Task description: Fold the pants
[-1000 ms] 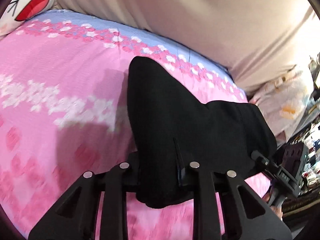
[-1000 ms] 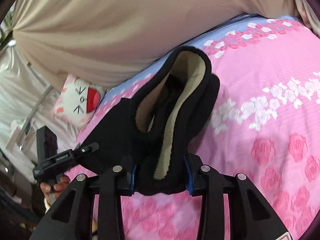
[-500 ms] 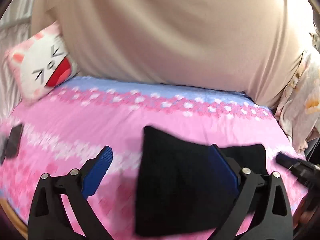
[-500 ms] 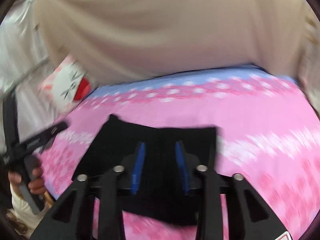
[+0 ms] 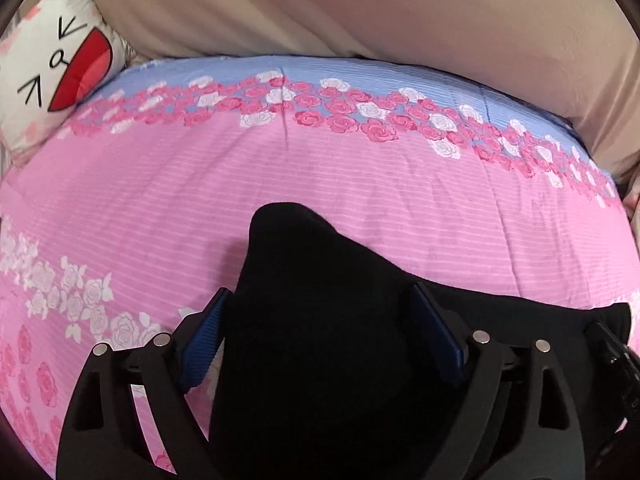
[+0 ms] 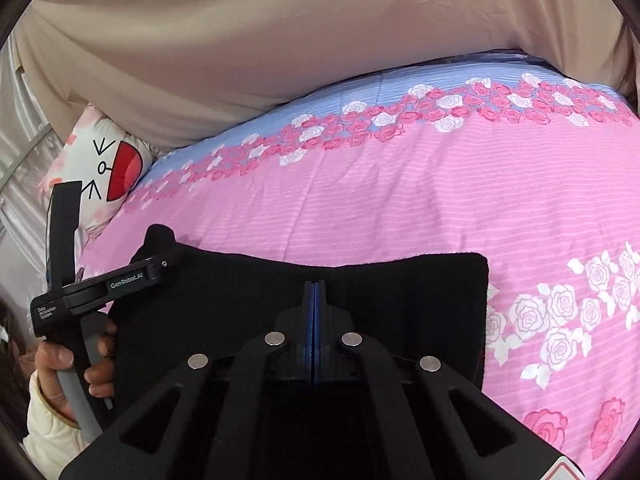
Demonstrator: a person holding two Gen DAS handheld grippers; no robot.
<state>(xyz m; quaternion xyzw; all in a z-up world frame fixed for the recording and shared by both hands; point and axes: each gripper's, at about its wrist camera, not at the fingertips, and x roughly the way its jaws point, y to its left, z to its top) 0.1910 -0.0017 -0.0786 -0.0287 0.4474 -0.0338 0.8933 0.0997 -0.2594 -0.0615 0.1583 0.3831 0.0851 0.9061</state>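
The black pants [image 5: 320, 272] lie folded flat on the pink rose-print bed sheet [image 5: 360, 184]. My left gripper [image 5: 322, 320] points down over their left end. Its blue pads stand far apart and its jaws are closing, with a raised hump of the cloth between them that neither pad squeezes. In the right wrist view the pants [image 6: 400, 292] form a wide black rectangle. My right gripper [image 6: 315, 296] hovers over the middle of it, pads pressed together with no cloth seen between them.
A white cat-face pillow [image 5: 52, 72] leans at the bed's far left corner. Beige fabric [image 5: 360, 12] hangs along the far side of the bed. A person's hand [image 6: 76, 360] grips the left tool's handle at the bed's left edge.
A second ago both grippers held the bunched pants up. They let go and the pants now lie flat. The left jaws opened wide and dropped over the cloth; the right jaws shut.
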